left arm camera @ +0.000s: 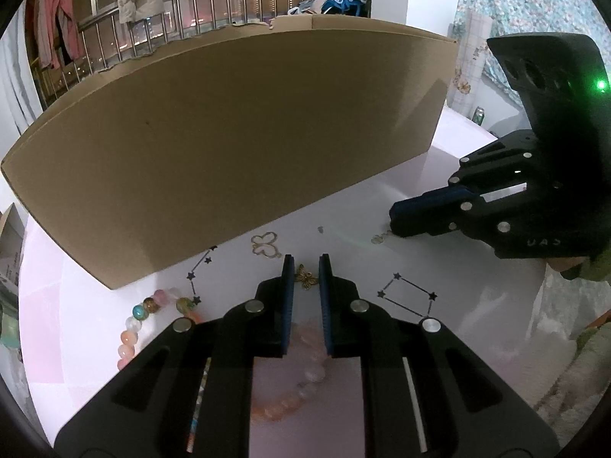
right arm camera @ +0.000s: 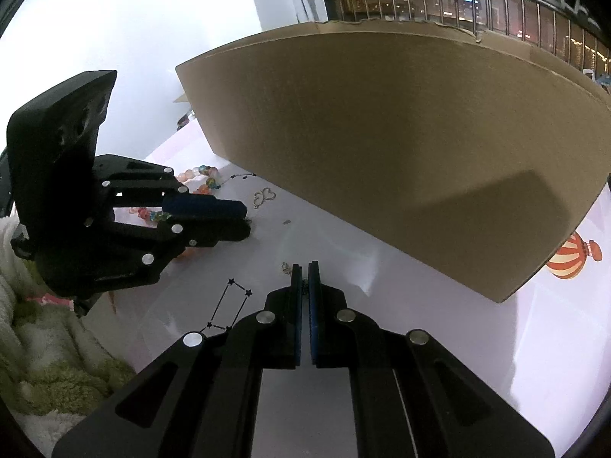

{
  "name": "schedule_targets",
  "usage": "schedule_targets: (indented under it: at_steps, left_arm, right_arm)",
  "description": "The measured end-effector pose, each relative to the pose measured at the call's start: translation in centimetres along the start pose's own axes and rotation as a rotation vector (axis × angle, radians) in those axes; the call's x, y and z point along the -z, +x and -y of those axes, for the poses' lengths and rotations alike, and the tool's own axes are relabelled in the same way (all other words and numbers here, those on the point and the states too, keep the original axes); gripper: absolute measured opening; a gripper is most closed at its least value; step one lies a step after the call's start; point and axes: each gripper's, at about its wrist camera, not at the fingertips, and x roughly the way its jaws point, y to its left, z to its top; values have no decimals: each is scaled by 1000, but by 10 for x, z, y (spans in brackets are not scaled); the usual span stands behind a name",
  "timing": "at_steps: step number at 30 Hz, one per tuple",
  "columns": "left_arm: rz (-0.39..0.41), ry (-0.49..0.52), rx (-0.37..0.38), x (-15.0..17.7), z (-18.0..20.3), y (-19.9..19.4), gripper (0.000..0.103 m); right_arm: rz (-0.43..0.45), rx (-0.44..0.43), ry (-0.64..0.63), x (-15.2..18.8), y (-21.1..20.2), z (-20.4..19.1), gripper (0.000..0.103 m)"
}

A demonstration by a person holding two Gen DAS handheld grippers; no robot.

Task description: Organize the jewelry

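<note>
White tabletop point(left arm camera: 477, 259): left gripper point(left arm camera: 306, 263) jaws apart, butterfly charm point(left arm camera: 306, 276) between; right gripper point(right arm camera: 304, 267) pinched on thin chain point(right arm camera: 285, 266).

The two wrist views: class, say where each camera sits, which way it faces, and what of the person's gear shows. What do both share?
Left wrist: sits on the left gripper, looking along its parted fingers over the butterfly charm toward the cardboard box; the right gripper enters at right.
Right wrist: sits on the right gripper, fingers nearly together, facing the same box; the left gripper enters at left.
Shared: box, white table, butterfly outline pendant, beaded bracelet.
</note>
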Motion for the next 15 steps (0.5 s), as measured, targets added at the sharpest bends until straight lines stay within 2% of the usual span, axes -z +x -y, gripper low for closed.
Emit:
schedule_targets:
  at_steps: [15]
  left_arm:
    - [40,36,1,-1,2,-15,12]
  right_arm:
    - [72,14,5,-4,-22,0,3]
